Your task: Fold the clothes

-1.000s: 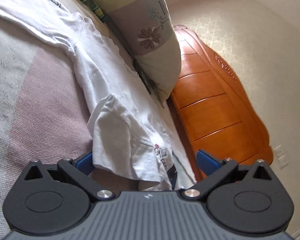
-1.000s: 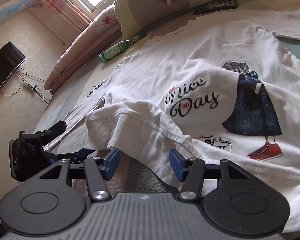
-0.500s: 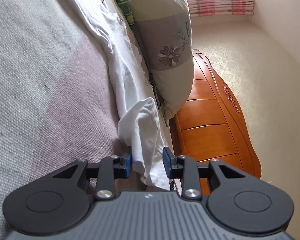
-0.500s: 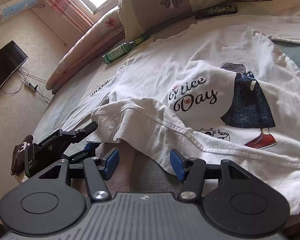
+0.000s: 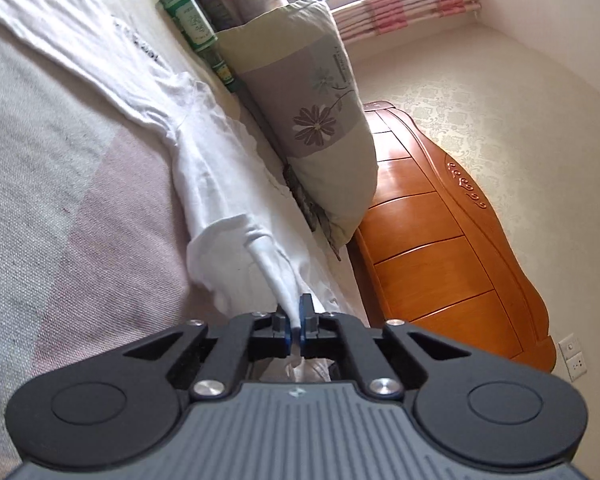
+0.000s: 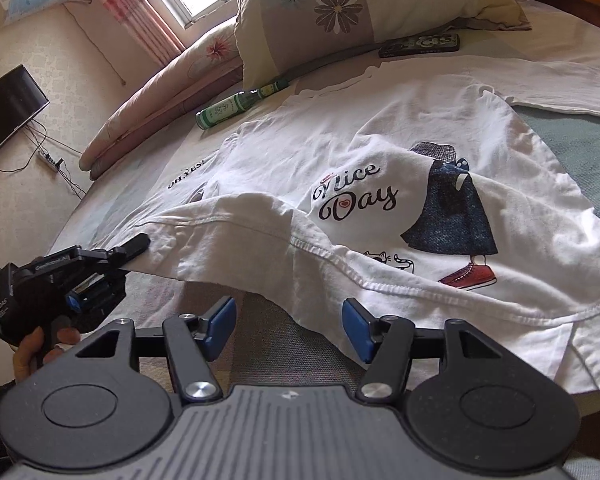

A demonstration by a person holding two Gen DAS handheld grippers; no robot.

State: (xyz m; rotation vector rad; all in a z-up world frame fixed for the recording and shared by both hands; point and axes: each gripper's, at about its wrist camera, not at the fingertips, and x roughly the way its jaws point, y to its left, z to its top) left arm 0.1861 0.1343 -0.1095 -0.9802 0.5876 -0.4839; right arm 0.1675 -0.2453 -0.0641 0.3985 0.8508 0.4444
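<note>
Your left tool (image 5: 295, 322) is clamped on a bunched corner of the white shirt (image 6: 380, 168), and the cloth rises from the bed (image 5: 60, 208) in a taut ridge to the blue pads. In the right wrist view that same tool (image 6: 138, 246) shows at the left, held in your hand (image 6: 32, 354), gripping the shirt's hem where it lifts off the mattress. Your right tool (image 6: 290, 330) has its jaws apart and opening; the hem hangs just ahead of and above the gap, and no pad presses on it. The rest of the shirt lies spread print-side up across the bed, one sleeve reaching away to the right. A green bottle (image 6: 236, 106) lies beyond the shirt, near the pillow (image 6: 340, 12), and a dark phone (image 6: 420, 45) rests just beside the pillow's lower edge. A wooden headboard (image 5: 440, 248) stands behind the pillow.
</note>
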